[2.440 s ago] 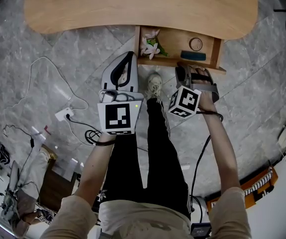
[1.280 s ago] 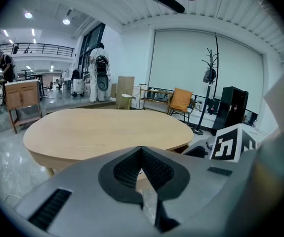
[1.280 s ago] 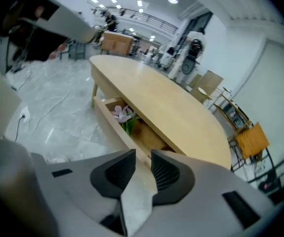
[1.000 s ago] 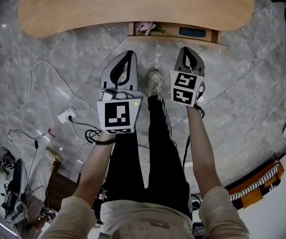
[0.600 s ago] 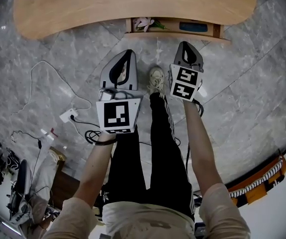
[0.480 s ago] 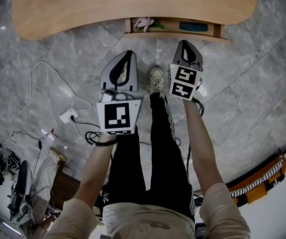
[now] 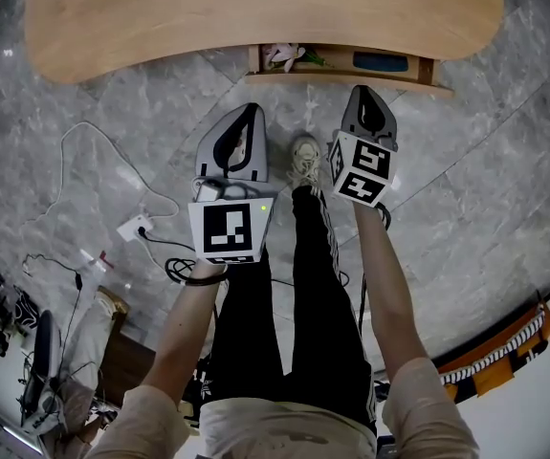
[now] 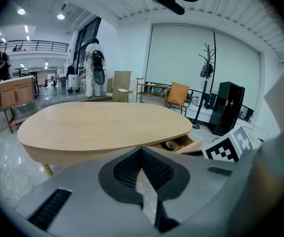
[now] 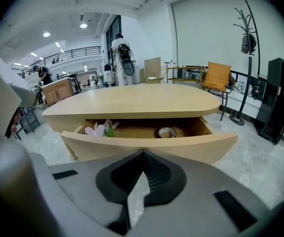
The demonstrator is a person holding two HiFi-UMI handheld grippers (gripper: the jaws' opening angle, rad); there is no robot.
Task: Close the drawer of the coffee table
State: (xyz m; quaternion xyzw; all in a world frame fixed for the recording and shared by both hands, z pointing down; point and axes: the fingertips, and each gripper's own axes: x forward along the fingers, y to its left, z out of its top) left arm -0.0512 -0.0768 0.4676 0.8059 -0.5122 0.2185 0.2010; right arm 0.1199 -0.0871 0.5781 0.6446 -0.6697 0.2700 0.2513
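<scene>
Overhead, the pale wooden tabletop (image 7: 255, 12) of the coffee table runs across the far side of the grey stone floor (image 7: 112, 94), and its drawer (image 7: 351, 76) stands partly pulled out from under the near edge, right of centre. The left claw (image 7: 252, 110) is held over the floor to the left of the drawer, well clear of it, with its two halves together and nothing between them. Inside the drawer, a pink-and-white artificial flower (image 9: 98, 129) with green leaves lies at the left end, a roll of tape (image 9: 166, 132) lies flat on the drawer bottom further right, and a dark blue flat object (image 7: 380, 62) sits toward the right end. The right claw (image 7: 361, 91) points at the drawer's curved front panel (image 9: 151, 147), near but not touching it, pressed closed and empty.
</scene>
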